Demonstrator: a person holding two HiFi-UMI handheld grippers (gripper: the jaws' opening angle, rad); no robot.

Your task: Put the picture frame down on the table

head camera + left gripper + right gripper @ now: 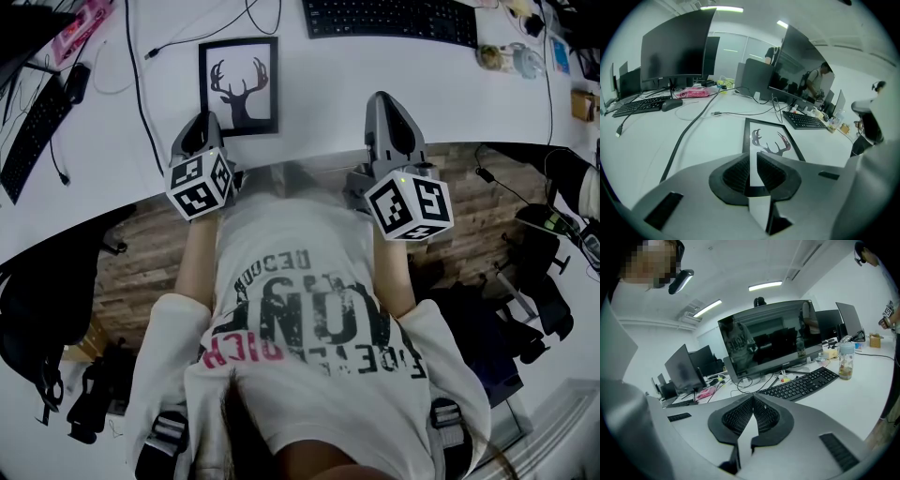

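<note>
The person is holding the left forearm (195, 253) and right forearm (394, 272) forward, side by side. The left gripper (753, 161) is pointing ahead, its jaws standing slightly apart with a narrow slot between the pads. The right gripper (752, 405) is pointing ahead beside it, its jaws meeting at the tips.

1. The left gripper (753, 164) fills 6 o'clock, its jaws a narrow gap apart.
2. The picture frame (771, 140) lies flat on the white table (712, 140) just beyond the jaws, its near edge showing through the gap.
3. A keyboard (805, 120) sits at 2 o'clock and a dark monitor (675, 47) at 11.
</note>
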